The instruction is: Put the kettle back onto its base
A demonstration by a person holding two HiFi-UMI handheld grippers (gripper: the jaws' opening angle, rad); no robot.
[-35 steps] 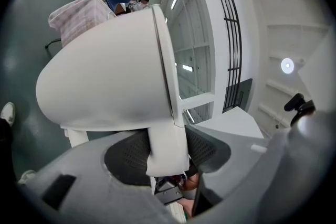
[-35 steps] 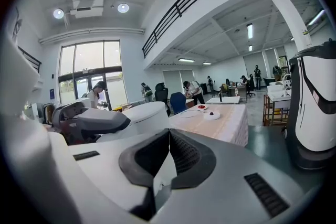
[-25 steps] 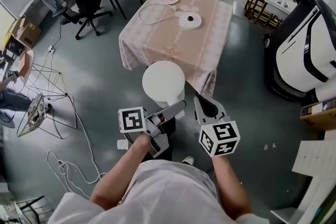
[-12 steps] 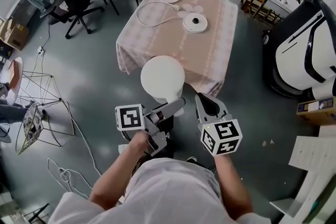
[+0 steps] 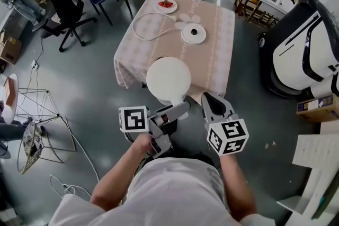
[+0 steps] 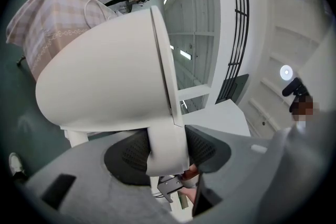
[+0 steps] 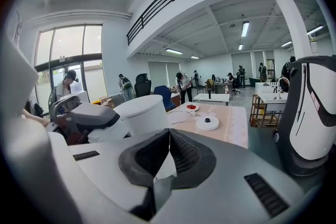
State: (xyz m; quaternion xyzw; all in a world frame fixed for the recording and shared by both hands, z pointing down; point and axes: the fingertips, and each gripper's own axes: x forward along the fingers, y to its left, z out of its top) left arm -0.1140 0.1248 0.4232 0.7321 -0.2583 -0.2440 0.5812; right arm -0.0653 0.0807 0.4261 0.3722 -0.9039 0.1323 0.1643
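Clamping on the handle [image 6: 168, 157] of the white kettle [image 5: 168, 79] is done by the pads [image 6: 131, 157] of the left gripper [image 5: 180, 108]; the jaws of the right gripper [image 5: 212, 104] are shut together, empty. The kettle is held aloft at the near edge of the table [image 5: 214, 63], well short of the base [image 5: 193, 33], over which it should be kept upright and centred. The table has been brought nearer since a second ago.

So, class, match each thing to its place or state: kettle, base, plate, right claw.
Things:
1. kettle
2. base
3. plate
4. right claw

Places or states:
A. shut, nothing in it
B. on the table, nothing standing on it
C. near the table's far edge, holding red food
D. gripped by its handle in the left claw

Pairs: 1-D, 2-B, 3-C, 4-A.
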